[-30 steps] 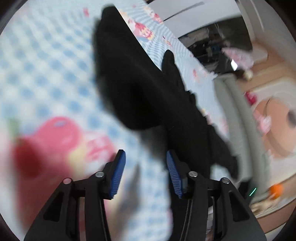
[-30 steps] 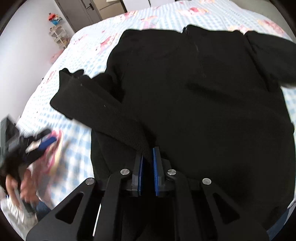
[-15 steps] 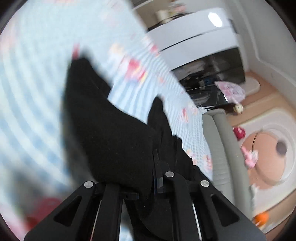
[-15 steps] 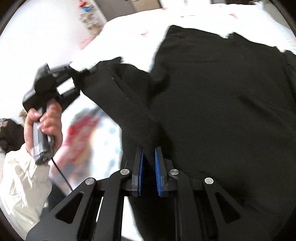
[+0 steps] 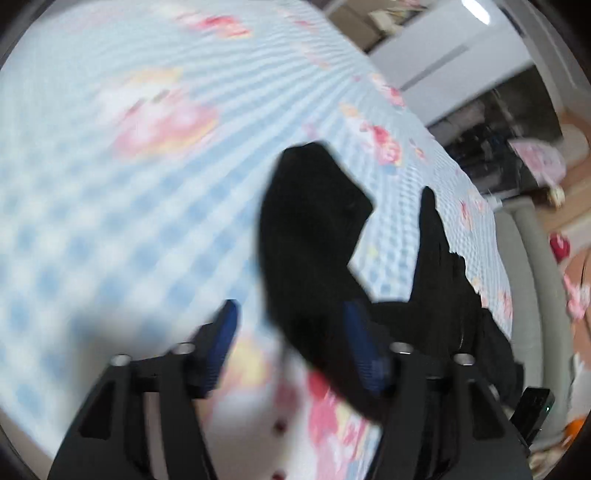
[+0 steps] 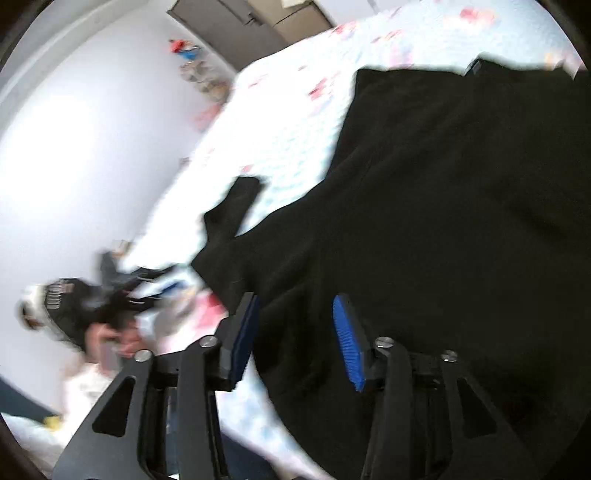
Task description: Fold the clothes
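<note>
The black fleece garment (image 6: 443, 221) lies spread over our bed, on the light-blue checked bedsheet with pink cartoon prints (image 5: 129, 184), filling most of the right wrist view. One black sleeve (image 6: 236, 206) reaches out from its body toward the bed's edge; in the left wrist view that same dark cloth (image 5: 310, 236) lies across the sheet straight ahead of us, its cuff end pointing away.

Our right gripper (image 6: 295, 339) stands with its jaws spread wide, the blue pads (image 6: 347, 347) well apart, above a fold of the black cloth and holding nothing. Our left gripper (image 5: 291, 339) is likewise spread, one blue pad (image 5: 225, 332) over bare sheet and the other against the edge of the sleeve, with no cloth pinched between them. Both views are blurred.

In the right wrist view the left gripper shows again, dark and smeared, with the hand (image 6: 110, 339) that carries it and a white sleeve (image 6: 88, 384) below. Beyond the bed stand a white wall (image 6: 74, 147), a grey door (image 6: 240, 18) and, in the left view, a grey sofa edge (image 5: 532, 295).
</note>
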`<act>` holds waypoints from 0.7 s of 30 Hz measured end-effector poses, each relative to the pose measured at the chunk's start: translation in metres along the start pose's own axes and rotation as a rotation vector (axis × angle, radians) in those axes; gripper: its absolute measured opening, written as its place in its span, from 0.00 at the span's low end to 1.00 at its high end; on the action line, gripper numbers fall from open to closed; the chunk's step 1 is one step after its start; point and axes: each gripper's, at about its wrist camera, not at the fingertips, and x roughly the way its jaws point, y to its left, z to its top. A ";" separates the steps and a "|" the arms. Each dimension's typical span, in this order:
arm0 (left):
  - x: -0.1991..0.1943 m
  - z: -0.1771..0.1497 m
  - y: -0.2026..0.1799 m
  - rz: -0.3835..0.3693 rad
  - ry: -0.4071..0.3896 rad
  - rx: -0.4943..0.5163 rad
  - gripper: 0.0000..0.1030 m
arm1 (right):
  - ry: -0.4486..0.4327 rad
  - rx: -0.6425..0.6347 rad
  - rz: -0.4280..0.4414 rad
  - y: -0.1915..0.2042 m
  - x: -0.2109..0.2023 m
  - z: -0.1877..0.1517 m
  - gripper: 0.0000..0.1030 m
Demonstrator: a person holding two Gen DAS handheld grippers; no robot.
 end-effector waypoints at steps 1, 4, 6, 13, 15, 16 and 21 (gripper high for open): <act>0.009 0.011 -0.006 -0.001 0.001 0.024 0.78 | 0.034 -0.044 -0.063 0.003 0.009 -0.005 0.46; 0.048 0.046 -0.015 0.079 0.039 0.023 0.78 | 0.162 -0.069 -0.055 0.009 0.041 -0.023 0.46; 0.088 0.067 -0.014 0.102 0.112 -0.004 0.72 | 0.236 -0.104 -0.019 0.021 0.057 -0.043 0.46; 0.057 0.074 -0.027 0.150 -0.003 0.061 0.04 | 0.244 -0.122 -0.009 0.029 0.034 -0.065 0.46; 0.020 0.085 -0.050 0.081 -0.069 0.107 0.04 | 0.184 -0.092 -0.033 0.015 0.009 -0.055 0.46; 0.002 0.086 -0.074 0.041 -0.094 0.163 0.04 | 0.152 -0.080 -0.048 0.006 -0.006 -0.052 0.46; -0.030 0.031 -0.224 -0.207 -0.064 0.451 0.05 | -0.002 -0.024 -0.153 -0.036 -0.090 -0.056 0.49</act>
